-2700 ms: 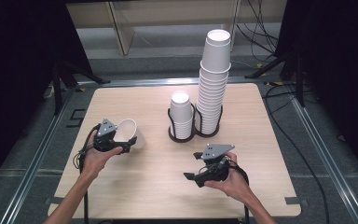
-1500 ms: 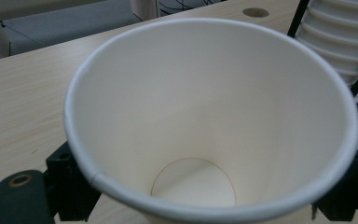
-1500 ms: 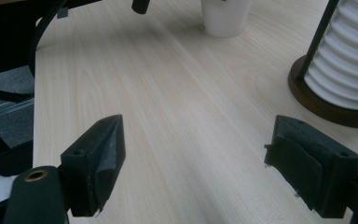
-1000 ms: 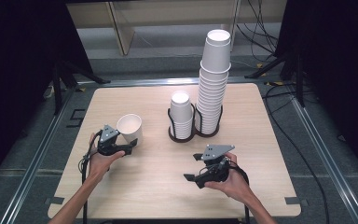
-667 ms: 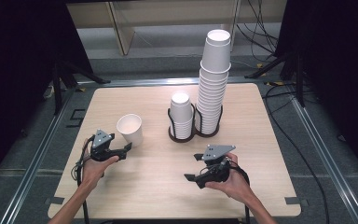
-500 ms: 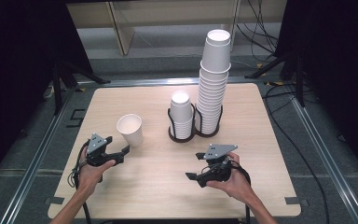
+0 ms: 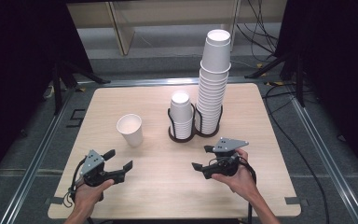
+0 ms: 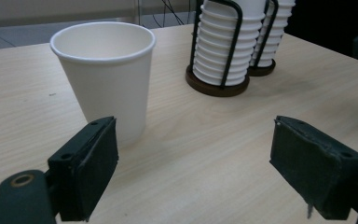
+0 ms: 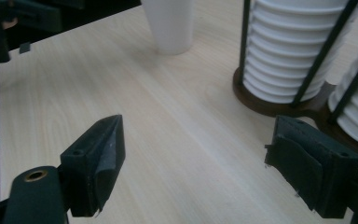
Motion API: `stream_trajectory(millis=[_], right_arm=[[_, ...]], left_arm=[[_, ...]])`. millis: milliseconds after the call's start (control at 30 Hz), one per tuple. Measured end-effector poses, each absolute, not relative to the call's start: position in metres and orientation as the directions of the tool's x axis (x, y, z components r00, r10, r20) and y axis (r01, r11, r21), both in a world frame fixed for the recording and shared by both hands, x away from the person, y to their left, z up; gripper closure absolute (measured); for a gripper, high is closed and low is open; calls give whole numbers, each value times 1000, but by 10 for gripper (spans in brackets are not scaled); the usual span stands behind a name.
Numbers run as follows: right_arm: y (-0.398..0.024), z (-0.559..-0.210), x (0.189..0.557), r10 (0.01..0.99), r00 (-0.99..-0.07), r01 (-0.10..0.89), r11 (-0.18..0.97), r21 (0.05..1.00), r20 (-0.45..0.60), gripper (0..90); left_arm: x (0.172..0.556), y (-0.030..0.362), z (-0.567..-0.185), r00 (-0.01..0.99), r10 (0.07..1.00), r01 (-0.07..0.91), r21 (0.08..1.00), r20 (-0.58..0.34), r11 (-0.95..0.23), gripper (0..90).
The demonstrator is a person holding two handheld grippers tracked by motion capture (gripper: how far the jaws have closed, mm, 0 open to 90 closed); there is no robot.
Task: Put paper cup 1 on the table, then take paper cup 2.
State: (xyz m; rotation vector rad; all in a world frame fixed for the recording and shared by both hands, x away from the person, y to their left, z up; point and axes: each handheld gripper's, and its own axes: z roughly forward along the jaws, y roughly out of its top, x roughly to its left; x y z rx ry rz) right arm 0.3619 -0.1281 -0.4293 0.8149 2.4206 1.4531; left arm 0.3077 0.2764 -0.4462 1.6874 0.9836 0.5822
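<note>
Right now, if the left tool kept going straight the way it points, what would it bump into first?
Probably the single white paper cup standing on the wooden table. It sits ahead, nearer the left tool's left jaw, so it might only graze it; depth is unclear.

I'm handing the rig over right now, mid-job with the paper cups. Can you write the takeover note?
Left gripper: open, empty, at the table's front left, jaws facing the single cup.
Right gripper: open, empty, in front of the wire holder.
Things: single cup upright, left of the holder; short stack and tall stack sit in it.
Done: one cup stands free.
Left: probably more cups to pull; none is gripped.
</note>
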Motion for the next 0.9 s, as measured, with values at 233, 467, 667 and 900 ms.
stream_trajectory(millis=[233,467,667,900], right_arm=[[-138,-426,366,597,-790,385,309,870,138,188],[-149,-419,371,634,-759,392,263,882,148,180],[-158,-403,375,660,-735,382,213,899,156,172],[-170,-383,382,698,-704,346,171,922,135,165]], left_arm=[[293,269,-450,568,818,341,931,-93,-131,148],[294,268,-454,592,804,303,941,-63,-149,148],[294,268,-457,597,800,313,935,-57,-168,147],[296,267,-459,619,784,295,939,-49,-174,147]])
